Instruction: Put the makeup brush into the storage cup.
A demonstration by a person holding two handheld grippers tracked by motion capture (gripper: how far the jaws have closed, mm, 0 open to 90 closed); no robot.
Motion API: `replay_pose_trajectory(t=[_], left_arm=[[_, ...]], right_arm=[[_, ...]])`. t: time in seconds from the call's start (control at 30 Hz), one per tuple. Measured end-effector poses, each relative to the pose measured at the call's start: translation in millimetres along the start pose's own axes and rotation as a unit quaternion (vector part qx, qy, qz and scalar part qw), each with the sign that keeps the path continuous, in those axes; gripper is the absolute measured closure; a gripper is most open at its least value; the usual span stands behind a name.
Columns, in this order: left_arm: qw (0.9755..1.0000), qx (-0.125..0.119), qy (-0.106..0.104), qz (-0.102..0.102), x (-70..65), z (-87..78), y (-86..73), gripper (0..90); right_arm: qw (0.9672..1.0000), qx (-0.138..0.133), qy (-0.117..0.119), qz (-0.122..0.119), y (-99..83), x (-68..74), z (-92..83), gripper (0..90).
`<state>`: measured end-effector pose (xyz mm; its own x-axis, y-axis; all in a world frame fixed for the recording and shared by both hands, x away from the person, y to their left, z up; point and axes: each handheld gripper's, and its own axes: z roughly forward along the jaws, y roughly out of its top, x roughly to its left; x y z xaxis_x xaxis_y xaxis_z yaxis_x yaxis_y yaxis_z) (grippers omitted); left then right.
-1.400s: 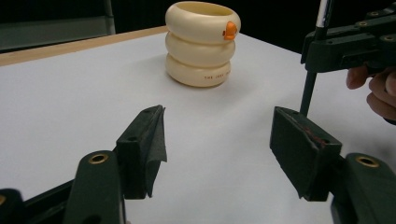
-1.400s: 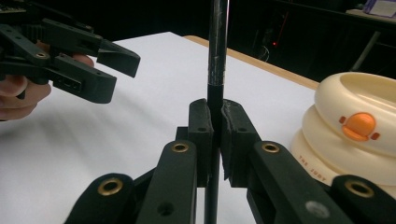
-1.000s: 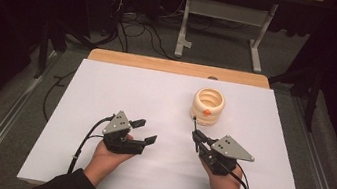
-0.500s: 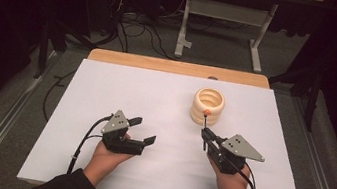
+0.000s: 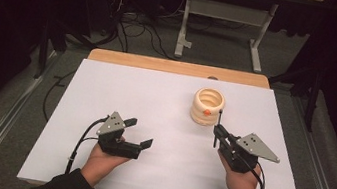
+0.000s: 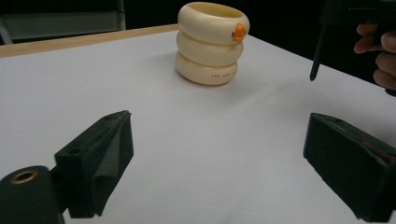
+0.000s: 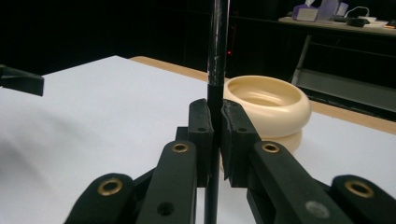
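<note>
Between right gripper [image 5: 217, 130] fingers — thin black rod [image 7: 217, 42], perhaps a pen.

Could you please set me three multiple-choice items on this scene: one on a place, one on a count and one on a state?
1. Where does the cream ring holder stand?
A. on the white sheet, beyond the right gripper
B. on the floor
C. in the left gripper

2. How many rings make up its stack?
A. one
B. three
C. six

3. How does the right gripper stand?
A. wide open
B. lying flat on the table
C. shut on a thin black rod

Answers:
1 A: the high view shows it on the sheet, just past that gripper.
2 B: the left gripper view shows three stacked rings.
3 C: its pads clamp the rod, which stands upright.
</note>
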<state>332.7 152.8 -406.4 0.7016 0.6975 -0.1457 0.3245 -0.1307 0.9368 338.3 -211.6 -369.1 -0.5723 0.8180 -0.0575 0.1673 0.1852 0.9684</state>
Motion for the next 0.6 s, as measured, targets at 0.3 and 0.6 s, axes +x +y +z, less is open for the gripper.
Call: replay_pose_trajectory(t=[0.3,0.6], left_arm=[[1.0,-0.005,-0.002,0.006,1.3,-0.4,-2.7,1.3],[0.9999,0.004,-0.009,0.014,1.8,-1.2,-3.4,0.0]], right_arm=[[0.9999,0.003,-0.013,0.003,6.4,-6.5,5.6,85.9],[0.9998,0.006,-0.018,0.008,15.1,-11.7,11.8,85.9]])
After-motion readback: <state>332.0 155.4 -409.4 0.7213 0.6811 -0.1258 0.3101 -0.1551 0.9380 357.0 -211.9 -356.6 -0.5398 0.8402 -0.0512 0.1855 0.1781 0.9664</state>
